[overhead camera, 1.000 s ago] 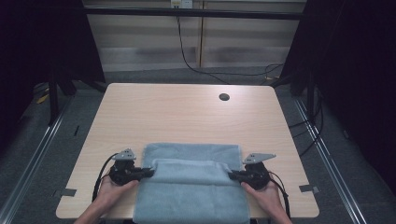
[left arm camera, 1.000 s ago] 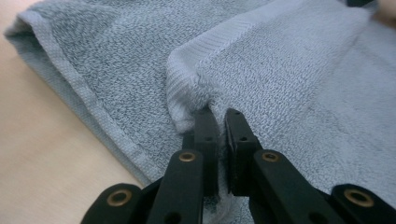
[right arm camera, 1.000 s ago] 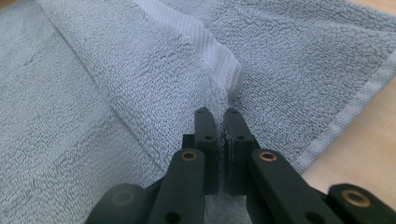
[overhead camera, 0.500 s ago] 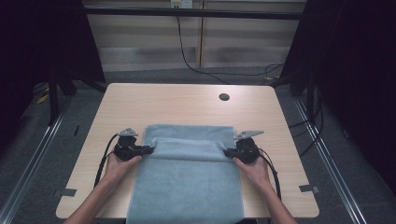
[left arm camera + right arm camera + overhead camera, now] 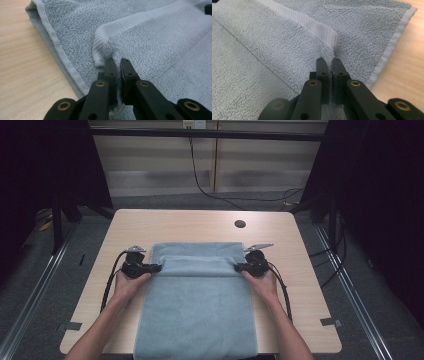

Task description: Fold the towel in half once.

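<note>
**Towel fold carried toward the far edge**

Since a second ago both hands have gone away from the near edge of the surface (image 5: 150, 222), taking the gripped towel edge with them: the folded band, which then lay close to the near edge, now sits about midway across, and more of the towel's doubled part lies flat behind the hands.

The left hand-held gripper (image 5: 156, 268) is clamped on the left end of the lifted hem of the grey-blue towel (image 5: 197, 305). In the left gripper view its two black jaws stand nearly together with the bunched corner of the towel (image 5: 155, 50) pinched between the tips (image 5: 117, 65), the ribbed hem curling up just above them.

The right hand-held gripper (image 5: 239, 267) holds the right end of the same hem. In the right gripper view its jaws are likewise closed tight on the cloth (image 5: 327, 64), with the pale woven band of the towel (image 5: 274, 45) rising straight from the tips.

The towel lies along the middle of the surface. Its far edge stops short of the far edge, near a small dark round hole (image 5: 240, 224) in the surface toward the far right corner, and its near end reaches over the near edge. The lifted hem runs straight from one hand-held gripper to the other, across the towel's full width, over the lower layer. Bare wood shows on both sides, toward the left and right edges
</note>
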A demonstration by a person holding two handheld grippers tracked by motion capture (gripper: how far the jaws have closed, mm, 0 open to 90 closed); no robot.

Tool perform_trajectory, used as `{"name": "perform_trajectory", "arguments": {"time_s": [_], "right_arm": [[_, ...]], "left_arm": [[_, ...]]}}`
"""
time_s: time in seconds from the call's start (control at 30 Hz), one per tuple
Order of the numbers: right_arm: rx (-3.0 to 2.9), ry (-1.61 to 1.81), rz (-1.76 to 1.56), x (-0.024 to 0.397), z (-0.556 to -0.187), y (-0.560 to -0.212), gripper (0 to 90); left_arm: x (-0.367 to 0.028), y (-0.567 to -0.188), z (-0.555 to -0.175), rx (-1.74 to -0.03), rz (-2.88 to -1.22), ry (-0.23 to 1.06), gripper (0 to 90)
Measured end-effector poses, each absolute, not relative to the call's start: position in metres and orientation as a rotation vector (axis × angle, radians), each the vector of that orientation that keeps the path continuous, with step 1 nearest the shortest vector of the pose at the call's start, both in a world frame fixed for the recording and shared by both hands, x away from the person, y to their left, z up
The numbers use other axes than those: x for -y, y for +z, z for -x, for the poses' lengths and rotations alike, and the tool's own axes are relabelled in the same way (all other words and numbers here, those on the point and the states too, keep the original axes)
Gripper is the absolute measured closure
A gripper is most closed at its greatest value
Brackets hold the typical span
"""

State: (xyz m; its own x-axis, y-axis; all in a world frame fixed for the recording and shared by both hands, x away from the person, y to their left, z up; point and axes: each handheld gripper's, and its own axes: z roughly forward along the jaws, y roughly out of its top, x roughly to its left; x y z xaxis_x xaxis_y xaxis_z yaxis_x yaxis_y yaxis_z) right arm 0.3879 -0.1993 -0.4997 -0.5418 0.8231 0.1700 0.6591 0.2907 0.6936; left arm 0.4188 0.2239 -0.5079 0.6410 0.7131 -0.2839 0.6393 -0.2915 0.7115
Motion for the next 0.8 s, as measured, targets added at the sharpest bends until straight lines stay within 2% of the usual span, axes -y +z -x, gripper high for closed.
{"name": "perform_trajectory", "arguments": {"time_s": [0.57, 0.8], "right_arm": [[-2.215, 1.035, -1.447, 0.189, -0.425, -0.501, 86.9], [-2.167, 1.095, -1.506, 0.195, -0.427, -0.504, 86.9]], "left_arm": [[-0.222, -0.515, -0.448, -1.109, -1.924, 0.141, 85.6], [-0.218, -0.513, -0.451, -1.128, -1.927, 0.142, 85.5]]}}
